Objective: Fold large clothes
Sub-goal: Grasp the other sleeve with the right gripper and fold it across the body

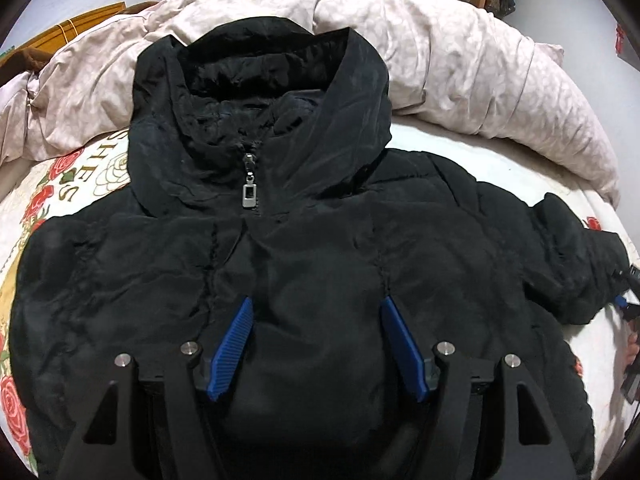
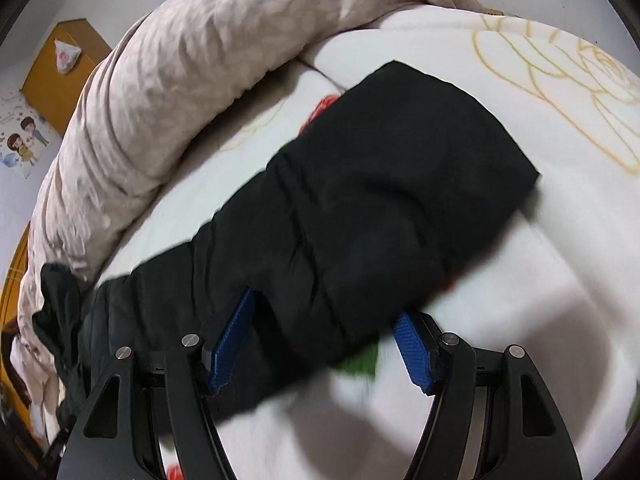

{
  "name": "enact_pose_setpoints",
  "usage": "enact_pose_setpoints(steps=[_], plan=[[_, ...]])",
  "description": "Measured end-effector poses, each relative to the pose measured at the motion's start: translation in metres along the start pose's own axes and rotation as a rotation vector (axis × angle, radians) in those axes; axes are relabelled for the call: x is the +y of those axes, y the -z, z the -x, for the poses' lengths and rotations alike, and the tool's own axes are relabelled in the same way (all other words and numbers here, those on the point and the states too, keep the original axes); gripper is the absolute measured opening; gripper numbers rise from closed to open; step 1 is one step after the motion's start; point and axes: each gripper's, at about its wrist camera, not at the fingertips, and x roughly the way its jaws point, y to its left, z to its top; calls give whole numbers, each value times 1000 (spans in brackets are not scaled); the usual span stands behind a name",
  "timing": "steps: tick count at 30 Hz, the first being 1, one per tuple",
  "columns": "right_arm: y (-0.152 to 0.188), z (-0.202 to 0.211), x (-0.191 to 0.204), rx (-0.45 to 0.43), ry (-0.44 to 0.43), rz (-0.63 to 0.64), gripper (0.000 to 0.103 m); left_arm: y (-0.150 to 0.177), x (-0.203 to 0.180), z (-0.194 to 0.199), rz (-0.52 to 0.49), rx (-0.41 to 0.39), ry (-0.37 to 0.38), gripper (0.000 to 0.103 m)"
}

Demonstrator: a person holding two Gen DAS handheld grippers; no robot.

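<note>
A black hooded puffer jacket (image 1: 320, 240) lies front up on the bed, zipped, with a silver zipper pull (image 1: 249, 190) below the hood. My left gripper (image 1: 316, 304) is open over the jacket's chest, its blue fingers (image 1: 236, 344) apart with a bulge of fabric between them. In the right wrist view the jacket's black sleeve (image 2: 380, 200) lies stretched across the white blanket. My right gripper (image 2: 324, 308) is open, its blue fingers (image 2: 230, 348) on either side of the sleeve, whose fabric hides the fingertips. The right gripper also shows at the left wrist view's right edge (image 1: 628, 292).
A rumpled pale pink duvet (image 1: 460, 60) is heaped along the far side of the bed. The white blanket (image 2: 560, 100) with rose prints covers the bed. Wooden furniture (image 2: 60, 72) stands by the wall behind.
</note>
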Motion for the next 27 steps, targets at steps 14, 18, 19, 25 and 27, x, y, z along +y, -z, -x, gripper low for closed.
enact_pose_setpoints(steps=[14,18,19,25,27], plan=[[-16,68,52,-100,-20,84,11,-11,-2,34,13,-31,26,73],[-14,108,84,-139,-59,131,11,-10,-2,69,6,-49,35,73],[-13,120,93,-148,-72,144,11,-11,-2,78,2,-54,34,73],[-2,171,147,-180,-146,223,10,-11,2,129,-23,-76,29,73],[6,184,166,-182,-171,252,10,-9,5,144,-27,-76,25,73]])
